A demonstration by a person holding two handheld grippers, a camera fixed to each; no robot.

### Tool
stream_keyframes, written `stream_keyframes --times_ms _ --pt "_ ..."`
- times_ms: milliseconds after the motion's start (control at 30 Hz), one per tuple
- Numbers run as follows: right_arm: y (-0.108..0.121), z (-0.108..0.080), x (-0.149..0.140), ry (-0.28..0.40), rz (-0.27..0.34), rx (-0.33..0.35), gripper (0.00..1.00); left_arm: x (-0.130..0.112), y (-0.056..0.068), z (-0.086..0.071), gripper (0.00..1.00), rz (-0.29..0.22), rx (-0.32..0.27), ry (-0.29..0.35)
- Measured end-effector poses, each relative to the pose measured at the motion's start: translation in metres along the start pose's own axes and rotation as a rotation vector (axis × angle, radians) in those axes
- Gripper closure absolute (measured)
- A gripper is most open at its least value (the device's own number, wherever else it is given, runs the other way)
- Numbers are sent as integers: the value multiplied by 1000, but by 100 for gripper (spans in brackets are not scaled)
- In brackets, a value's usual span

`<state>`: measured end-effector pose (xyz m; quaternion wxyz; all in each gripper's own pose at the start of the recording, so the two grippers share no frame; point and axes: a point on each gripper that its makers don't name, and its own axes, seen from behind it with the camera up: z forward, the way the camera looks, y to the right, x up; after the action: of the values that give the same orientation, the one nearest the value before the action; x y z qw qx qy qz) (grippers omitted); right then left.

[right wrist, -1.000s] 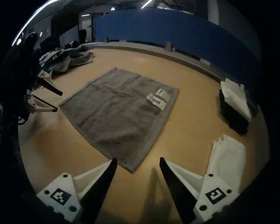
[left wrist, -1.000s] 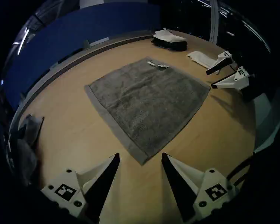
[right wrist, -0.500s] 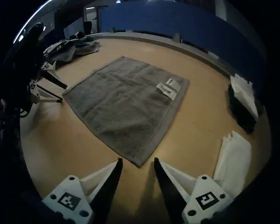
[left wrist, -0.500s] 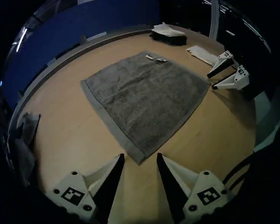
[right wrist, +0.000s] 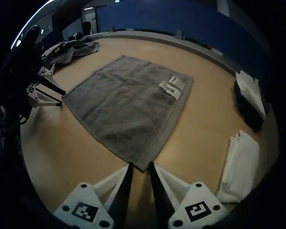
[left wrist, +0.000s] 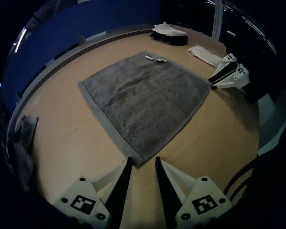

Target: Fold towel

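Wooden tabletop (left wrist: 66, 126) carried the grey towel (left wrist: 143, 95), spread flat. The left gripper (left wrist: 143, 160) and right gripper (right wrist: 140, 165) each stood narrowly parted, one towel corner between the tips; closing squarely on the hem before lifting seemed wise.

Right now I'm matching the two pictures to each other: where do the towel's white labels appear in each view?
Left gripper view: the white labels lie at the far edge of the towel, upper centre.
Right gripper view: the white labels lie near the towel's far right corner, right of centre.
Shared landmark: the dark stack topped with white cloth, at the right edge in the right gripper view.
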<state>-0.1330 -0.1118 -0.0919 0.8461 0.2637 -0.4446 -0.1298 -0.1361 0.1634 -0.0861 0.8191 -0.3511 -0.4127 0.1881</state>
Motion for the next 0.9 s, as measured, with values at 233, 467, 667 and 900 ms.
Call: stream_keyframes --times_ms 233,467,667,900 --pt "1 -2 1 -2 -2 4 88 0 0 2 79 2 3 -2" --pt "4 -2 2 -2 14 -2 93 0 -3 1 89 -5 12 3" --pt "4 -3 2 -3 18 -2 93 0 -2 0 90 -4 3 1" --pt "5 -4 5 1 23 -2 94 3 -1 -2 91 -5 -8 6"
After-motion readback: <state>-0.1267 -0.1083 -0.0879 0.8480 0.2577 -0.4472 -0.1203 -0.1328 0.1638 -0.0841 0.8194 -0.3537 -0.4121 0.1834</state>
